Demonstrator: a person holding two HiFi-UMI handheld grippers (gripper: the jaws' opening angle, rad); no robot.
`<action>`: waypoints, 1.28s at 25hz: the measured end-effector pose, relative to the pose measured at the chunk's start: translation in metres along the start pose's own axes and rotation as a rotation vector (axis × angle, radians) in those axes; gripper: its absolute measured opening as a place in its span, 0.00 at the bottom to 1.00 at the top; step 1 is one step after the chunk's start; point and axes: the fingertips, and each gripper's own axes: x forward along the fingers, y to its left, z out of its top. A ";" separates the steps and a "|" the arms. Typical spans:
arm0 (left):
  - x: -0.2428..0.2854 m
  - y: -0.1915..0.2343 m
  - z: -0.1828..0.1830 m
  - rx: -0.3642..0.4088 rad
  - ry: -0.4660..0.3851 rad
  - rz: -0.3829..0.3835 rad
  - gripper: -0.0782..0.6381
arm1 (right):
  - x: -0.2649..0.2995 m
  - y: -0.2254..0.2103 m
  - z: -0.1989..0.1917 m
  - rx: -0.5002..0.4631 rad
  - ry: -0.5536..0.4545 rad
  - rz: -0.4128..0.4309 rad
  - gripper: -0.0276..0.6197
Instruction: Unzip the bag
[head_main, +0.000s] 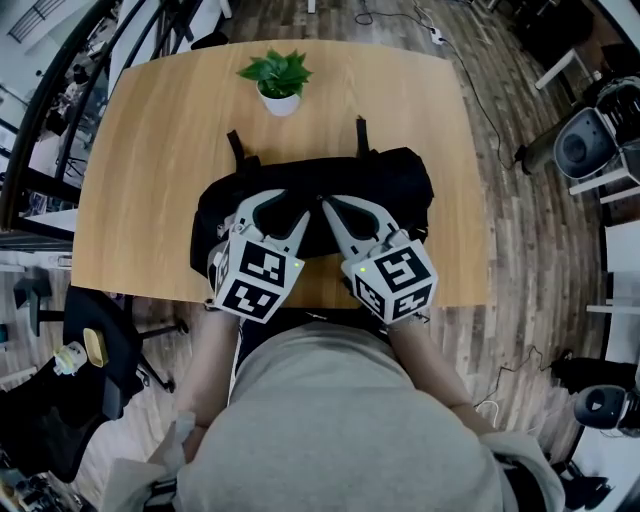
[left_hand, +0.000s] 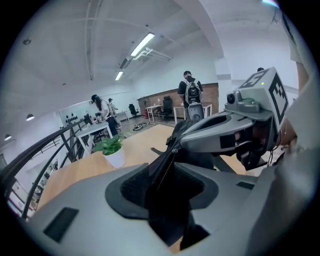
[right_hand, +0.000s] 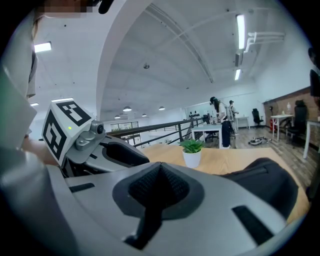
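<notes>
Head view: shows bag (head_main: 400, 190) at table's (head_main: 150, 150) near edge, left gripper (head_main: 296, 212) and right gripper (head_main: 332, 208) meeting at its top.

Left gripper view: shows left gripper spread wide astride the zip (left_hand: 162, 172), pressing nothing; right gripper's tip at the pull (left_hand: 172, 149).

Right gripper view: shows right gripper closed tight, nothing visible between pads.

Risks: may slip off the pull if barely pinched; may drag the unheld bag along, jamming the zip.

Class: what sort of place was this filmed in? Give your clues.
Probably an open-plan lab or office: desks and an office chair across the floor, ceiling strip lights, and a metal railing.
</notes>
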 end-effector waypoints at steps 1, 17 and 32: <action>0.002 -0.001 0.000 0.002 0.008 0.001 0.34 | 0.000 0.000 0.000 0.000 0.000 0.000 0.06; 0.008 -0.001 -0.003 0.029 0.022 0.018 0.17 | 0.004 -0.004 0.002 0.004 -0.001 -0.005 0.06; 0.007 0.006 -0.005 -0.033 0.008 0.031 0.17 | -0.019 -0.045 0.003 0.043 -0.021 -0.101 0.06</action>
